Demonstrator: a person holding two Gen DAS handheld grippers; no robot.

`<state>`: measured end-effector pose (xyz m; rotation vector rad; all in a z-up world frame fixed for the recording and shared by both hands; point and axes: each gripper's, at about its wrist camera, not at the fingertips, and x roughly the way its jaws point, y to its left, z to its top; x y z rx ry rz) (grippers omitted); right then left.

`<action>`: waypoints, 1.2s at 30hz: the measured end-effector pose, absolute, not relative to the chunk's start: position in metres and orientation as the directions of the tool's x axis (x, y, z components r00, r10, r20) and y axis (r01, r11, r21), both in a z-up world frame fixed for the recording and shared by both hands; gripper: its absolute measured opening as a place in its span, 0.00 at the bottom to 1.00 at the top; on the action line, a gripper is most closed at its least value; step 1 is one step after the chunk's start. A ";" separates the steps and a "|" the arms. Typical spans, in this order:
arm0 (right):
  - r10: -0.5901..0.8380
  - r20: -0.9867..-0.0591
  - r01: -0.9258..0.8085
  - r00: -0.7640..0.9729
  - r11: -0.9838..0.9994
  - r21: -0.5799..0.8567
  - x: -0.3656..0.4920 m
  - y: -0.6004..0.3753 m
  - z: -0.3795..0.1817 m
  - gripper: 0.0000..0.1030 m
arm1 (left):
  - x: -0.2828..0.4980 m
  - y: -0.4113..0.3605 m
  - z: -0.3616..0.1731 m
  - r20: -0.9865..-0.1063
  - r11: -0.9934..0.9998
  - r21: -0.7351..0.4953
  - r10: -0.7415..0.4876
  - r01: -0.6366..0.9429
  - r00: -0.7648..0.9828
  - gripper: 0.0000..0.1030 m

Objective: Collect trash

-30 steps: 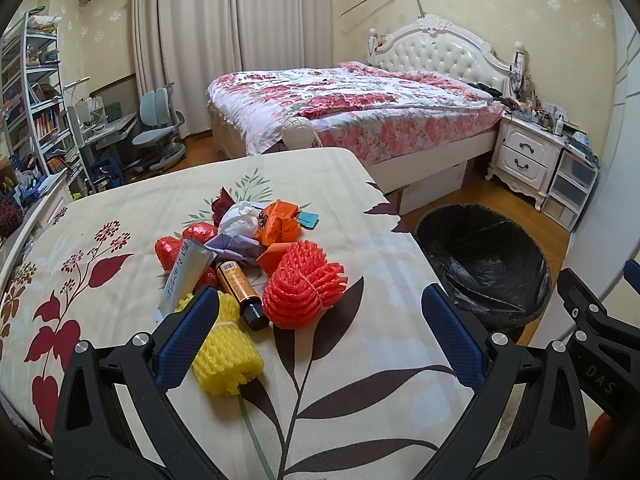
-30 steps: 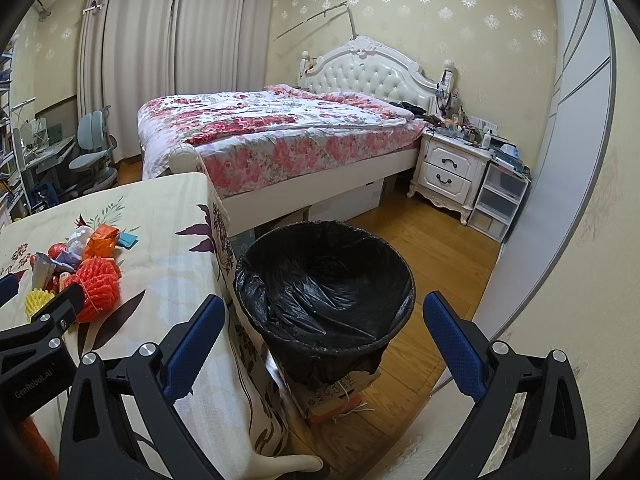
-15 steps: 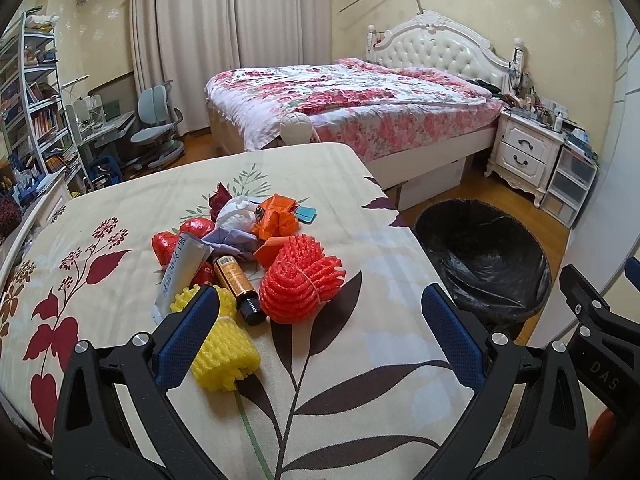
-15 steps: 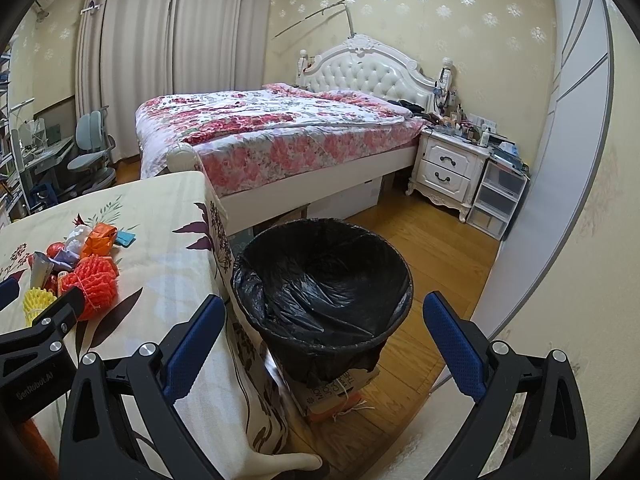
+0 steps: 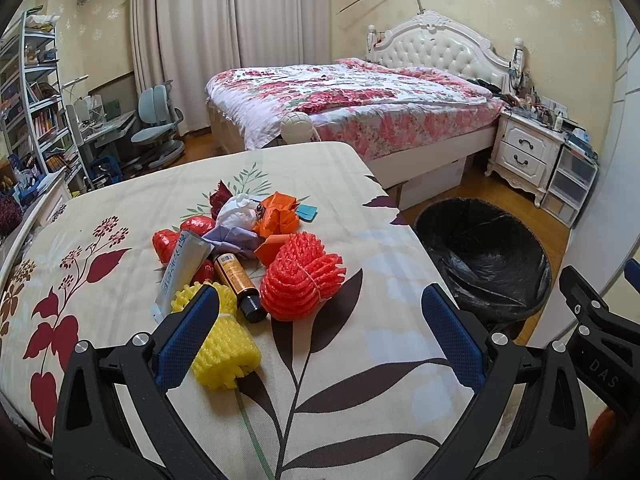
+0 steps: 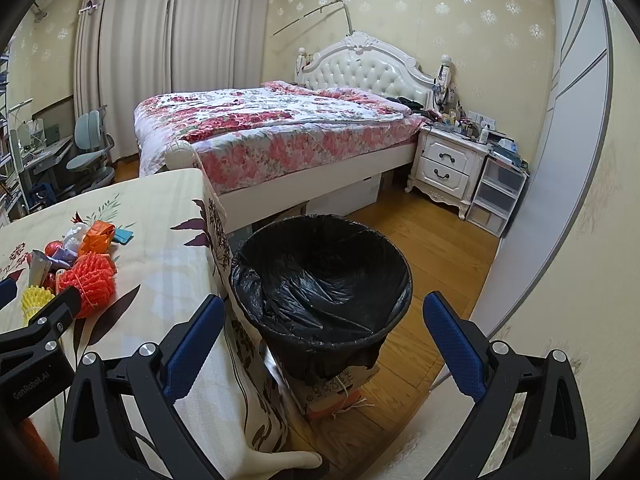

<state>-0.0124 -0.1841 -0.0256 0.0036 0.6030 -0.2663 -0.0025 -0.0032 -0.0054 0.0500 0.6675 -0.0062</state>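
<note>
Left wrist view: worktop [image 5: 360,360], covered in a cream leaf-print cloth, fills the lower frame. One bin [image 5: 486,256], black-lined, stands on the floor just off the worktop's right edge; nothing visible inside it. Bed [image 5: 360,116] and nightstand [image 5: 528,152] lie well behind, not part of the job.

Trash sits in one heap at mid-worktop, nearer the left side than the bin edge. Count, biggest down:
- 1 red foam net [image 5: 302,282], on the heap's bin-side flank
- 1 yellow foam net [image 5: 222,348], nearest the left gripper, partly behind its left finger
- 1 tube [image 5: 180,268], lying over other pieces
- 1 white wad [image 5: 238,212]
- 1 orange wrapper [image 5: 280,214]
- 1 brown bottle [image 5: 238,284], on its side, touching both nets
- at least 3 small red wrappers [image 5: 164,242], some half buried; exact count unclear
- 1 teal scrap [image 5: 308,212] at the far side

Left gripper [image 5: 320,336]: fingers spread wide, holding nothing, low over the near edge and facing the heap. Right gripper [image 6: 324,344]: fingers likewise spread and empty, hovering over the bin side.

Risks, judged:
- Items overlap, so closing on a net could drag the bottle and roll it toward an edge.
- Foam nets are springy; a shallow pinch may slip.
- Carry from heap to bin crosses the right edge, so an early release drops the piece on the floor.
- Loose cloth may bunch if the fingers scrape it.
</note>
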 end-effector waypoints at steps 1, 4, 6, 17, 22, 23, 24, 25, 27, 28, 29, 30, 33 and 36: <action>-0.246 -0.561 0.248 0.790 0.966 -0.074 -0.012 -0.184 -0.026 0.94 | -0.002 -0.003 -0.005 -0.619 0.999 0.045 0.010 0.022 0.785 0.96; -0.246 -0.563 0.248 0.789 0.966 -0.074 -0.013 -0.186 -0.027 0.94 | -0.003 -0.003 -0.006 -0.620 0.999 0.044 0.010 0.022 0.784 0.96; -0.245 -0.563 0.248 0.789 0.966 -0.073 -0.013 -0.186 -0.027 0.94 | -0.003 -0.003 -0.006 -0.620 0.999 0.044 0.010 0.023 0.785 0.96; -0.225 -0.582 0.235 0.782 0.970 -0.059 -0.018 -0.184 -0.045 0.94 | -0.007 0.006 -0.016 -0.630 0.999 0.045 0.021 0.010 0.776 0.96; -0.207 -0.592 0.210 0.779 0.976 -0.065 -0.019 -0.170 -0.048 0.94 | -0.010 0.019 -0.018 -0.640 0.999 0.050 0.037 -0.007 0.768 0.96; -0.201 -0.595 0.204 0.778 0.977 -0.062 -0.015 -0.167 -0.047 0.94 | -0.010 0.022 -0.017 -0.642 0.999 0.050 0.040 -0.010 0.766 0.96; -0.190 -0.598 0.195 0.779 0.979 -0.058 -0.014 -0.163 -0.048 0.94 | -0.012 0.028 -0.018 -0.644 0.998 0.052 0.049 -0.020 0.764 0.96; -0.181 -0.601 0.186 0.778 0.981 -0.055 -0.012 -0.161 -0.045 0.94 | -0.012 0.032 -0.018 -0.646 0.998 0.052 0.054 -0.027 0.762 0.96; -0.166 -0.604 0.170 0.779 0.984 -0.050 -0.012 -0.154 -0.045 0.94 | -0.013 0.043 -0.019 -0.652 0.998 0.051 0.068 -0.046 0.755 0.96; -0.156 -0.606 0.160 0.780 0.986 -0.048 -0.013 -0.150 -0.045 0.94 | -0.013 0.050 -0.021 -0.658 0.997 0.047 0.076 -0.059 0.750 0.96; -0.148 -0.608 0.152 0.780 0.987 -0.046 -0.013 -0.149 -0.045 0.94 | -0.012 0.054 -0.020 -0.661 0.997 0.045 0.081 -0.069 0.746 0.96; -0.142 -0.609 0.144 0.780 0.988 -0.045 -0.014 -0.145 -0.045 0.94 | -0.013 0.061 -0.022 -0.666 0.996 0.043 0.091 -0.084 0.741 0.96; -0.124 -0.614 0.125 0.779 0.991 -0.042 -0.014 -0.138 -0.045 0.94 | -0.014 0.079 -0.027 -0.680 0.992 0.040 0.117 -0.122 0.724 0.96; -0.111 -0.623 0.111 0.774 0.993 -0.040 -0.011 -0.138 -0.045 0.94 | -0.014 0.088 -0.030 -0.689 0.989 0.041 0.133 -0.145 0.712 0.96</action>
